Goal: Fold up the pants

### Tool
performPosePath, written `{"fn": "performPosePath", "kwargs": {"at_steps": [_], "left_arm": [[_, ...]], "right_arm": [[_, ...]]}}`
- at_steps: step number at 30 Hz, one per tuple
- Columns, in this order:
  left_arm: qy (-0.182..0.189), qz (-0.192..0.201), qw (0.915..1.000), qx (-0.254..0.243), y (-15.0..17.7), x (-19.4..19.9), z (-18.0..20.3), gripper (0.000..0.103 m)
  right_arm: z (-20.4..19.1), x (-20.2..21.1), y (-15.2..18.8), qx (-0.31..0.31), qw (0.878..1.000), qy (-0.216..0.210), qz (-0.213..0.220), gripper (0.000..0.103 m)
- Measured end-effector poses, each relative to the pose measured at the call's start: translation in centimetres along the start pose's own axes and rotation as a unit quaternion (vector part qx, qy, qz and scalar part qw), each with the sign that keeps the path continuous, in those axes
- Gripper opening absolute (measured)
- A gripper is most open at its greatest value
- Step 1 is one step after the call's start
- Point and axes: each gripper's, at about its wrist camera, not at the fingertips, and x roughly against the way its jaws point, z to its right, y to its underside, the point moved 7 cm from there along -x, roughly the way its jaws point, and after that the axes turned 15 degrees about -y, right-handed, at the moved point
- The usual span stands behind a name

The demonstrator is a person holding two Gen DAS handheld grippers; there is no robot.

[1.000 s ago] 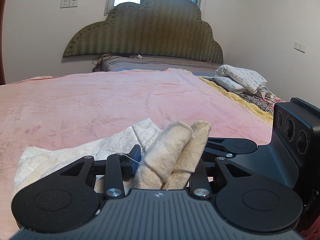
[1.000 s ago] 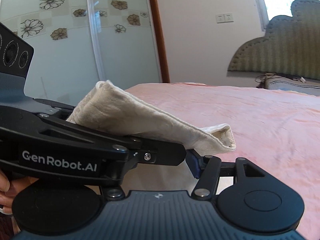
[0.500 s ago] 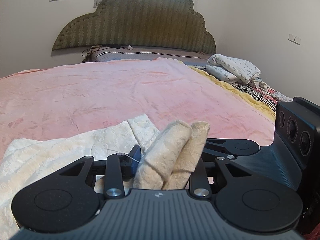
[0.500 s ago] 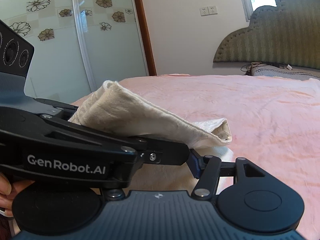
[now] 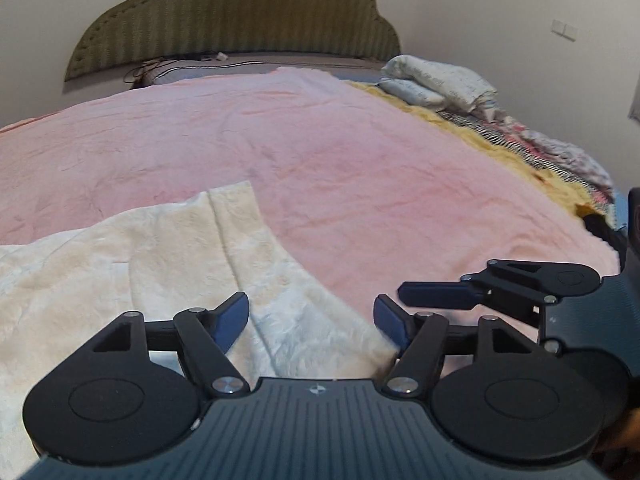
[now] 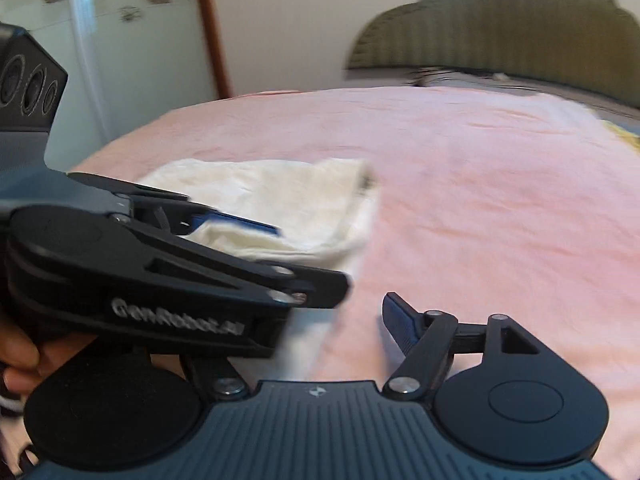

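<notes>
The cream pants lie folded on the pink blanket near the foot edge of the bed. The left gripper sits low over the near corner of the fabric with its jaws spread apart and nothing between them; the cloth passes under the gap. The right gripper is also spread wide, its right finger over bare blanket; its left finger is hidden behind the left gripper's body, which crosses the right wrist view and blocks part of the pants. That view is motion-blurred. A green padded headboard stands at the far end. Folded bedding and a yellow blanket edge occupy the right side. A floral sliding door stands at the left.
</notes>
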Motion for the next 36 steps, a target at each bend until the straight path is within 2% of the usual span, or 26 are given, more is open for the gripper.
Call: {"fn": "performPosePath", "kwargs": {"at_steps": [2, 4, 5, 6, 9, 11, 13, 14, 15, 17, 18, 19, 21, 23, 24, 25, 27, 28, 31, 33, 34, 36], "left_arm": [[0.013, 0.007, 0.9995, 0.026, -0.4, 1.1, -1.1, 0.075], [0.006, 0.019, 0.9984, 0.054, -0.9, 2.3, -3.0, 0.076], [0.000, 0.022, 0.9973, 0.069, -1.2, 2.9, -4.2, 0.077], [-0.009, 0.021, 0.9959, 0.087, -1.4, 3.4, -5.5, 0.077], [-0.033, 0.012, 0.9908, 0.131, -1.6, 4.8, -9.7, 0.078], [-0.058, 0.014, 0.9876, 0.145, -1.2, 6.0, -12.2, 0.078], [-0.082, 0.012, 0.9871, 0.137, -0.4, 6.8, -14.1, 0.080], [-0.092, 0.006, 0.9878, 0.126, 0.3, 7.0, -14.7, 0.082], [-0.102, -0.001, 0.9881, 0.115, 1.0, 7.0, -15.2, 0.082], [-0.113, -0.007, 0.9891, 0.094, 2.5, 7.2, -15.9, 0.082], [-0.112, -0.010, 0.9901, 0.084, 3.1, 7.2, -15.8, 0.082], [-0.106, -0.009, 0.9912, 0.078, 3.4, 7.4, -15.5, 0.082], [-0.073, 0.001, 0.9961, 0.048, 3.5, 7.7, -13.9, 0.082], [-0.043, 0.017, 0.9989, 0.001, 3.6, 8.2, -11.6, 0.082], [-0.030, 0.024, 0.9990, -0.025, 3.7, 8.4, -10.5, 0.083], [-0.014, 0.029, 0.9979, -0.056, 4.0, 8.5, -9.1, 0.084], [0.005, 0.030, 0.9940, -0.105, 4.6, 8.5, -7.1, 0.085], [0.007, 0.033, 0.9910, -0.130, 4.9, 8.4, -6.1, 0.085], [-0.003, 0.064, 0.9766, -0.205, 5.4, 7.7, -3.4, 0.083], [-0.011, 0.082, 0.9684, -0.235, 5.5, 7.3, -2.3, 0.081], [-0.017, 0.085, 0.9660, -0.244, 5.4, 6.8, -1.9, 0.076], [-0.029, 0.079, 0.9653, -0.247, 5.2, 6.0, -1.6, 0.070]], "right_arm": [[1.1, 1.5, -0.1, -0.010, 0.999, 0.047, 0.013, 0.073], [2.0, 2.9, -0.8, -0.010, 0.993, 0.118, 0.032, 0.073], [2.0, 3.6, -1.2, -0.009, 0.989, 0.136, 0.050, 0.073], [1.6, 4.2, -1.7, -0.011, 0.989, 0.131, 0.068, 0.073], [-0.6, 4.1, -2.7, -0.024, 0.994, 0.043, 0.101, 0.073], [-2.4, 2.9, -2.6, -0.007, 0.996, 0.008, 0.083, 0.073], [-4.0, 1.4, -2.0, 0.024, 0.999, -0.003, 0.048, 0.073], [-4.3, 0.6, -1.3, 0.039, 0.999, 0.005, 0.022, 0.073], [-4.1, 0.0, -0.8, 0.051, 0.998, 0.033, -0.001, 0.073], [-2.8, -0.2, -0.1, 0.073, 0.989, 0.125, -0.024, 0.073], [-2.4, 0.3, -0.2, 0.071, 0.986, 0.147, -0.020, 0.073], [-2.3, 1.1, -0.5, 0.058, 0.988, 0.143, -0.005, 0.073], [-3.0, 2.8, -1.0, 0.018, 0.995, 0.084, 0.041, 0.073], [-3.7, 3.9, -1.2, -0.043, 0.996, -0.023, 0.071, 0.073], [-4.0, 4.1, -1.2, -0.083, 0.990, -0.081, 0.079, 0.073], [-4.1, 4.2, -1.2, -0.128, 0.978, -0.134, 0.092, 0.073], [-4.1, 4.6, -0.7, -0.187, 0.956, -0.196, 0.113, 0.073], [-3.7, 4.8, -0.5, -0.203, 0.950, -0.204, 0.120, 0.073], [-2.1, 4.5, 0.1, -0.231, 0.951, -0.167, 0.122, 0.075], [-1.5, 4.7, 0.5, -0.253, 0.941, -0.182, 0.131, 0.075], [-1.4, 4.9, 0.5, -0.264, 0.934, -0.196, 0.139, 0.075], [-1.1, 4.5, 0.5, -0.280, 0.923, -0.215, 0.151, 0.075]]}}
